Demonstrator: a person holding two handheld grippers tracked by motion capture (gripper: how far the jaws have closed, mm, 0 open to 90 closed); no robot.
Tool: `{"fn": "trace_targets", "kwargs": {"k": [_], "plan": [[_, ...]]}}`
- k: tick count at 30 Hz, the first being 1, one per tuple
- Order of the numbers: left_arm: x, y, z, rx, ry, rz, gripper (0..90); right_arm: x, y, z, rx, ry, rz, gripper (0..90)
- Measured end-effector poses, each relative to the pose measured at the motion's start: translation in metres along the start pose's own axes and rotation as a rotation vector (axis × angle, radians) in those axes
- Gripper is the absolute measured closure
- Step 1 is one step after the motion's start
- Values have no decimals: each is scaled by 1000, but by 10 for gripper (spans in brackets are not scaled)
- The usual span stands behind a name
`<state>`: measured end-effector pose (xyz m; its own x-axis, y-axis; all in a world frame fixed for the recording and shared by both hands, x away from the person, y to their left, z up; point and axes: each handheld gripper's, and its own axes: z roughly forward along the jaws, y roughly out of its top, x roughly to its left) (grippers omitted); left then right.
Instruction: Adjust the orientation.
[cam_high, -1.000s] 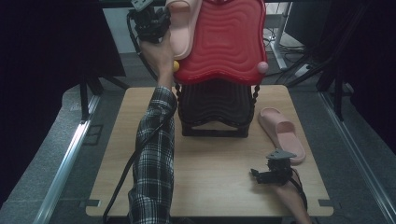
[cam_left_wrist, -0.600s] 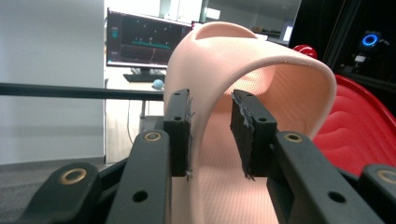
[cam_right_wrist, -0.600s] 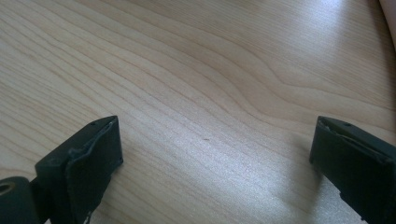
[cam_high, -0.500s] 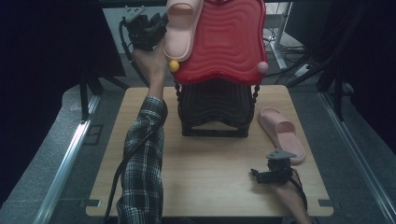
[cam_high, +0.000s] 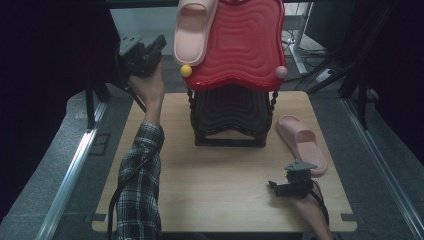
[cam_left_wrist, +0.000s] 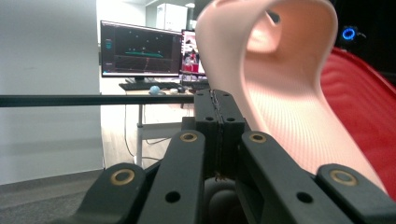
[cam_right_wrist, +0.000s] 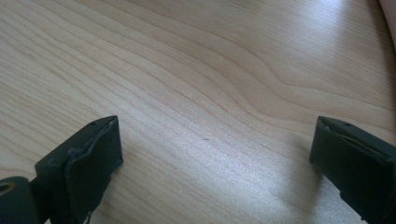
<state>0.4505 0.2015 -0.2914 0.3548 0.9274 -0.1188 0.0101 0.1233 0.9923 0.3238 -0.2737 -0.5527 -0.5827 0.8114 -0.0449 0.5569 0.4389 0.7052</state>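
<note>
A pale wooden worktop stands in a dim room, dark curtains on both sides and lit monitors on a desk beyond. The left tongs, raised in the person's left hand beside a rack's top shelf, have their jaws pressed together and grip nothing; one pink slipper lies just beside them on the red shelf, hanging over its left edge. The right tongs rest low on the worktop near its front right corner, jaws spread wide and empty. The second pink slipper lies flat on the worktop just behind them, right of the black lower shelves. One slipper appears placed, and the pair seems half shelved. The next move probably calls for the right tongs to close on the second slipper's rim and lift it.
</note>
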Motion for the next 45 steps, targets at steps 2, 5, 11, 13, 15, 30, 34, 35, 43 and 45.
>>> {"fn": "trace_targets", "kwargs": {"k": [2, 5, 11, 13, 15, 30, 34, 35, 43, 45], "plan": [[0, -3, -1, 3, -4, 8, 895, 0, 0, 0, 0, 1, 1, 23], [-1, -9, -5, 0, -19, 20, 895, 0, 0, 0, 0, 0, 0, 23], [-6, -12, -9, 1, -48, 36, 895, 0, 0, 0, 0, 0, 0, 23], [-9, -11, -8, 5, -60, 35, 896, 0, 0, 0, 0, -1, 0, 23], [-12, -10, -7, 11, -54, 37, 896, 0, 0, 0, 0, 0, 0, 23], [-21, 0, 21, 52, -151, -57, 896, 0, 0, 0, 0, 0, 0, 23], [-21, 3, 31, 59, -174, -82, 896, 0, 0, 0, -1, 0, -1, 23], [-23, 4, 33, 63, -181, -82, 896, 0, 0, 0, -1, 0, -1, 23], [-28, 7, 43, 91, -231, -74, 896, 0, 0, 0, -1, 0, -2, 23], [-28, 8, 44, 100, -233, -63, 896, 0, 0, 0, -1, 1, -1, 23]]}}
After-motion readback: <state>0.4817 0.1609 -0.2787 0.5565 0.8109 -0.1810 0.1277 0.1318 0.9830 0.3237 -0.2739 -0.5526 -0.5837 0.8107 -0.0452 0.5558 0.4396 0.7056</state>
